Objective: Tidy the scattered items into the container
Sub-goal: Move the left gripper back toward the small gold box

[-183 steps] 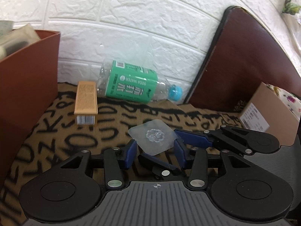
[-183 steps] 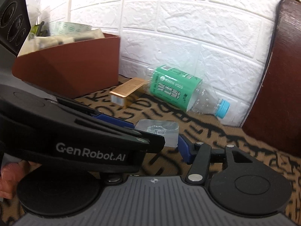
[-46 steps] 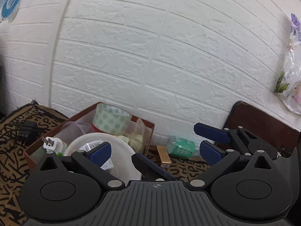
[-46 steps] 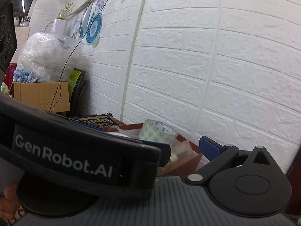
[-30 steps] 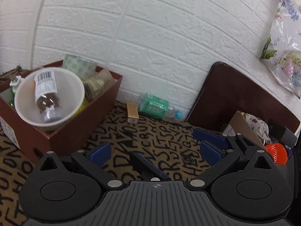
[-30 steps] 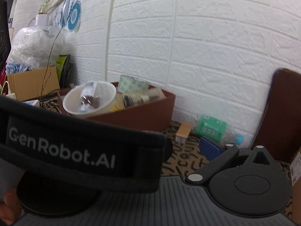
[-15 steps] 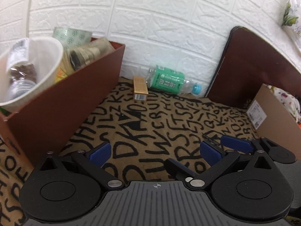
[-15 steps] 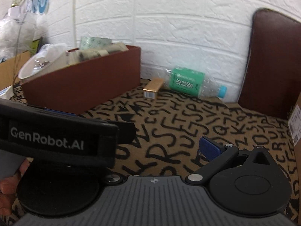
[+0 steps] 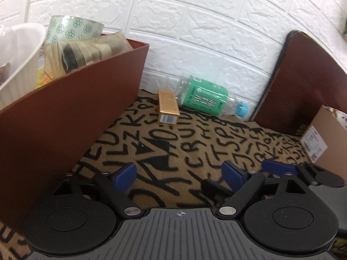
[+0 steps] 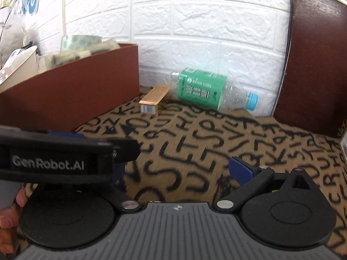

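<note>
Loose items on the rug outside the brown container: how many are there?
2: a gold box beside the container, and a plastic bottle lying by the wall. Others may be out of view.

gold box (image 9: 168, 110) lies touching bottle (image 9: 206, 98), beside brown container (image 9: 71, 112).

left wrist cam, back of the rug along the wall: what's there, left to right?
brown container → gold box → green-label bottle, lying on its side with its blue cap to the right → dark brown board leaning on the wall.
</note>
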